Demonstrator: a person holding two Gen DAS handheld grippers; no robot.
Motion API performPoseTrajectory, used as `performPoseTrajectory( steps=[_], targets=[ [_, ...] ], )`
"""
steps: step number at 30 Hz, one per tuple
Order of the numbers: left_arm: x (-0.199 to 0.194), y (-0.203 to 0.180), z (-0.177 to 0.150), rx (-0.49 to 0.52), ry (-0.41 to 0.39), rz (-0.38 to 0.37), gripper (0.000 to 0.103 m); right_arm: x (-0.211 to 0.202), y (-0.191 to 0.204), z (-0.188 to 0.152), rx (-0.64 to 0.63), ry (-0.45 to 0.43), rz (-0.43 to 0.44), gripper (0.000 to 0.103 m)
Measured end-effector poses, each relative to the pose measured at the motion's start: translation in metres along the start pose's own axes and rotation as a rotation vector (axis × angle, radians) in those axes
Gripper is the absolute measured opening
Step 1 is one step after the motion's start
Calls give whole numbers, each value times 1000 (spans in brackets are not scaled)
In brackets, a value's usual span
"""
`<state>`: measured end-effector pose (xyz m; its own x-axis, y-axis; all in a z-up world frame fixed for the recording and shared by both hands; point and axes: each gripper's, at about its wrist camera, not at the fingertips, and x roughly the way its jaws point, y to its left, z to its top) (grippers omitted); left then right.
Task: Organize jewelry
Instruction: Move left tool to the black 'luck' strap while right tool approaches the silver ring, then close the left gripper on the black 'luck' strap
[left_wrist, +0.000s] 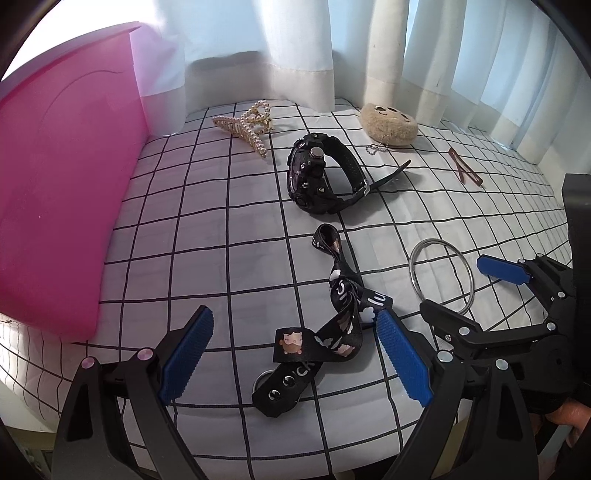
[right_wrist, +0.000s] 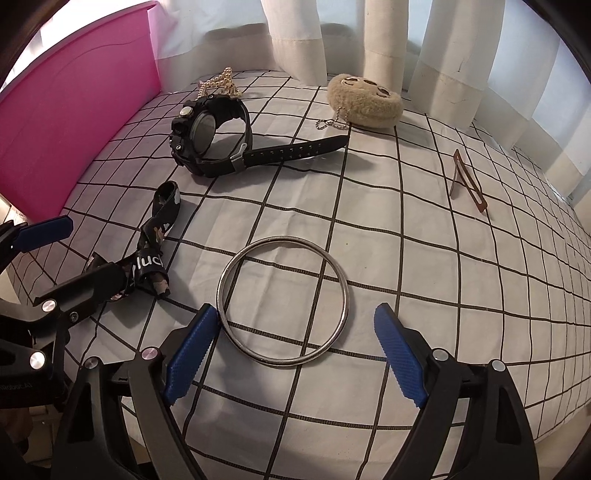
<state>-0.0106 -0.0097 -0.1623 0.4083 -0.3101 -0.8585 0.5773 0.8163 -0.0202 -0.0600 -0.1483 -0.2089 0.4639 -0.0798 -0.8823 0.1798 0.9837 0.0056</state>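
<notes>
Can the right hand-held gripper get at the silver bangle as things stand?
Probably yes: the right hand-held gripper is open, and the silver bangle lies flat on the checked cloth just ahead between its fingers, with nothing on top.

White cloth (right_wrist: 369, 258) with a black grid; pink box (left_wrist: 66, 192); black watch (right_wrist: 207, 136); silver bangle (right_wrist: 282, 363); black strap (left_wrist: 340, 295) printed with white letters and pink cartoon animals; beige plush keychain (right_wrist: 365, 101); brown clip (right_wrist: 467, 184); blue gripper pads (right_wrist: 188, 362).

Soft daylight glows through the curtains (left_wrist: 303, 51), blowing out the upper left; the watch (right_wrist: 210, 136) casts a faint shadow toward us; fisheye bends the edges.
</notes>
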Motion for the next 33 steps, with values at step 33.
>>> performPoseTrajectory(
  steps=[33],
  targets=[
    [31, -25, -7, 32, 30, -13, 88, 2, -31, 1, 44, -58, -33, 91]
  ],
)
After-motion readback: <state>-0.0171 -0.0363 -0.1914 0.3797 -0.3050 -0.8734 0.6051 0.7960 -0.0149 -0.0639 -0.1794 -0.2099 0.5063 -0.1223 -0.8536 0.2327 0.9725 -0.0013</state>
